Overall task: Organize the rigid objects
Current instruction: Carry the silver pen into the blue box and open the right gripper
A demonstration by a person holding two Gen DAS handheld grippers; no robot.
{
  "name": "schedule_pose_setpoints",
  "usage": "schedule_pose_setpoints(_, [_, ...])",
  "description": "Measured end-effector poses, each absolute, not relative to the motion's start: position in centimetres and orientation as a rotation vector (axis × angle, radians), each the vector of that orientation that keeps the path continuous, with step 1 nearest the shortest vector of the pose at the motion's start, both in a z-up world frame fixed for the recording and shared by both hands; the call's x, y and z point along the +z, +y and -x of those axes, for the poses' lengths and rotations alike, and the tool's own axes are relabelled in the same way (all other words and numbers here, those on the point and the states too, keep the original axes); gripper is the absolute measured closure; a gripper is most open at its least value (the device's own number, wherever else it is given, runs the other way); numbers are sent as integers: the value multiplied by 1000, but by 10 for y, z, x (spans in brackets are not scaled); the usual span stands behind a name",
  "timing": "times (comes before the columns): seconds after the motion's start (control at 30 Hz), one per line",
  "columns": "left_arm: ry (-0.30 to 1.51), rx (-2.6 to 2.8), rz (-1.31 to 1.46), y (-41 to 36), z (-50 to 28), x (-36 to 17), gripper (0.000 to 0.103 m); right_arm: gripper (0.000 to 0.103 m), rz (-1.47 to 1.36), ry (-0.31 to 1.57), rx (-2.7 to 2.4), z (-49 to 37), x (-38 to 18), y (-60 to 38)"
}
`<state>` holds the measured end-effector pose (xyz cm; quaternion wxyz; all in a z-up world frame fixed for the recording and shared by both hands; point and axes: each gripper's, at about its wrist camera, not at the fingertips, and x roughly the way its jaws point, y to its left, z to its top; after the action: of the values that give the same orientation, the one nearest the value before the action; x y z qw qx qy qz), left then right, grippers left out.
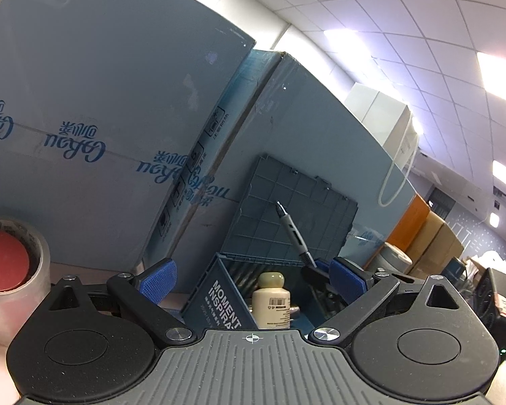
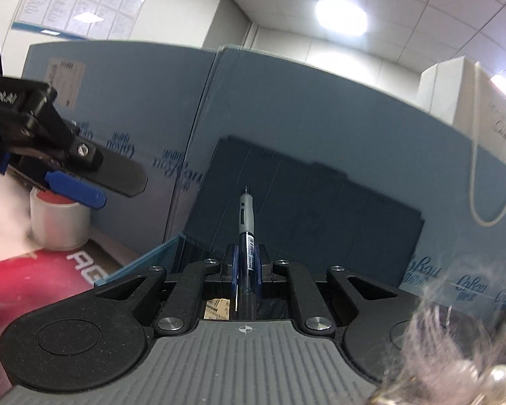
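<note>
One pen [image 2: 247, 233], one bottle [image 1: 272, 300], one storage box [image 1: 219, 298], one tape roll [image 1: 13, 266]. My right gripper [image 2: 246, 266] clamps the pen, tip up, above the box. My left gripper [image 1: 253, 276] hangs spread apart, level, before the box.

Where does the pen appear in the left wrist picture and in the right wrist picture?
Left wrist: the pen is right of centre, slanting up to the left, held by the right gripper.
Right wrist: the pen is at centre, pointing away, clamped between the blue pads.
Shared landmark: the dark gridded lid behind the pen.
</note>
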<state>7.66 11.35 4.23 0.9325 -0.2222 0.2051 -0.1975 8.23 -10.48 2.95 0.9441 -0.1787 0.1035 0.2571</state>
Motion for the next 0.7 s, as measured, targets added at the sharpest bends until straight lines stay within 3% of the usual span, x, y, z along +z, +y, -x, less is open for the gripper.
schedule_pose_setpoints(0.3, [425,-413,439,108,-79,42,4,94,415,285,522,-94,18,-112])
schedule_pose_setpoints(0.6, [422,-419,443,108,-78,43,4,93,291,370,517,-107,18,-122])
schedule_pose_setpoints(0.7, [424,-422,443,107,-78,43,4,79,264,371,489,-105,20,-124])
